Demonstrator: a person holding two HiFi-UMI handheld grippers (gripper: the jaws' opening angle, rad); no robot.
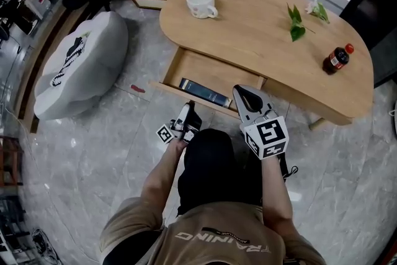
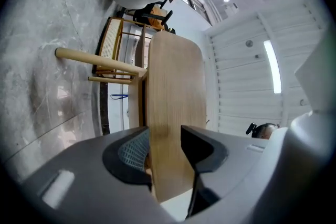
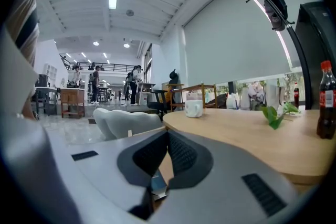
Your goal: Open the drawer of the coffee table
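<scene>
The left hand-held gripper [image 1: 189, 112] is clamped across the front panel [image 2: 173, 113] of the drawer [image 1: 205, 74], with the wood filling the gap between its jaws. The right hand-held gripper [image 1: 247, 93] hovers just above the drawer's front edge, jaws pressed together on nothing.

The drawer already stands well out from under the surface [image 1: 260, 15]. A further pull could drag it off its runners or let it sag. The grip holds only a thin edge, so a tilt of the wrist might let it slip.

The drawer is a shallow tray of pale wood matching the table. It juts out towards the person and holds a dark book [image 1: 205, 91] against its front wall.
</scene>
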